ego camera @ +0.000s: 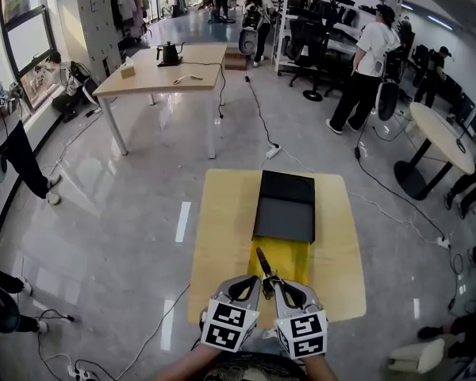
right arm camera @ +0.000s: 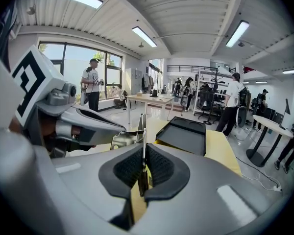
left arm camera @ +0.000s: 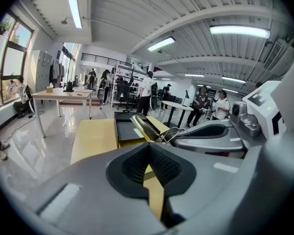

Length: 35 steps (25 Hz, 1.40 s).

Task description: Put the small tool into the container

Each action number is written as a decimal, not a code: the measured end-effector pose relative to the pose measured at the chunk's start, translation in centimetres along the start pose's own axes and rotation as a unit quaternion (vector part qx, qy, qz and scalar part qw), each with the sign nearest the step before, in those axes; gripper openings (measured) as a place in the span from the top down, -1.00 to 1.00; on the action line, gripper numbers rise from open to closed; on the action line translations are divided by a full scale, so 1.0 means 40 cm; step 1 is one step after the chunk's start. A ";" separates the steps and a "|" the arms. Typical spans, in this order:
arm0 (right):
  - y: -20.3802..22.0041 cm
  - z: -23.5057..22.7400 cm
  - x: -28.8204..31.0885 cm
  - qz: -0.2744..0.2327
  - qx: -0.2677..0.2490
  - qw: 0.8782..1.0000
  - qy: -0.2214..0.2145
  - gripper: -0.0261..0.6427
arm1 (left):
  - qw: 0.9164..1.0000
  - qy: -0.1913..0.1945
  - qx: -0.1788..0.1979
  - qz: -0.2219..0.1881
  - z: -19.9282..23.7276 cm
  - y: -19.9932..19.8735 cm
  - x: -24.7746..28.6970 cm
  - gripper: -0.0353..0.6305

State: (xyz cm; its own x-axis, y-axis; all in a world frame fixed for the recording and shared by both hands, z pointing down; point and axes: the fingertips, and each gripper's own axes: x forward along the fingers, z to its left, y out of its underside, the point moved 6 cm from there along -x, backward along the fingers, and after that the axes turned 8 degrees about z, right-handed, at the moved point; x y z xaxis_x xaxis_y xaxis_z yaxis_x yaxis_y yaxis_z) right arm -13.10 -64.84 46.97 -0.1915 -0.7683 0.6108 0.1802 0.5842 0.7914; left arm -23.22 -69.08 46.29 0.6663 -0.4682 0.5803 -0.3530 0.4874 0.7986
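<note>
A small metal tool (ego camera: 262, 262) with a long flat blade sticks up and forward between my two grippers, over the near half of the yellow table (ego camera: 222, 236). My right gripper (ego camera: 281, 286) is shut on the tool (right arm camera: 142, 131), whose thin edge runs between the pads. My left gripper (ego camera: 249, 287) is close beside it on the left, its jaws pressed together with nothing between them (left arm camera: 148, 164). The tool (left arm camera: 148, 126) shows just beyond and right of the left jaws. The black tray-like container (ego camera: 285, 205) lies ahead, with a yellow part (ego camera: 292, 259) in front of it.
The yellow table stands on a glossy grey floor. A cable (ego camera: 258, 105) and power strip (ego camera: 273, 151) lie beyond it. A long wooden table (ego camera: 163, 70) stands further back, a round table (ego camera: 440, 137) at right. Several people stand around the room.
</note>
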 end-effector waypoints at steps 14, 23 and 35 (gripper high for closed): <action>-0.052 -0.301 0.309 0.028 -0.028 0.999 -0.014 0.90 | 1.000 -0.021 -0.021 0.011 0.141 -0.138 0.362 0.85; -0.009 -0.703 0.474 0.056 -0.046 0.997 -0.035 0.90 | 0.999 -0.037 -0.031 0.024 0.063 -0.280 0.754 0.84; 0.008 -0.916 0.660 0.091 -0.097 0.990 -0.046 0.90 | 0.996 -0.059 -0.052 0.039 0.080 -0.360 0.987 0.84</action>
State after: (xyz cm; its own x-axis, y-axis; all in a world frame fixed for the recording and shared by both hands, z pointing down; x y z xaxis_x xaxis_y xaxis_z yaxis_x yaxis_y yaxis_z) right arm 17.26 -94.54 62.37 -0.2249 -0.6219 0.7501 0.3997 0.6431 0.6532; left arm 6.07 -96.93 58.21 0.5558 -0.5060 0.6596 -0.3268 0.5966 0.7330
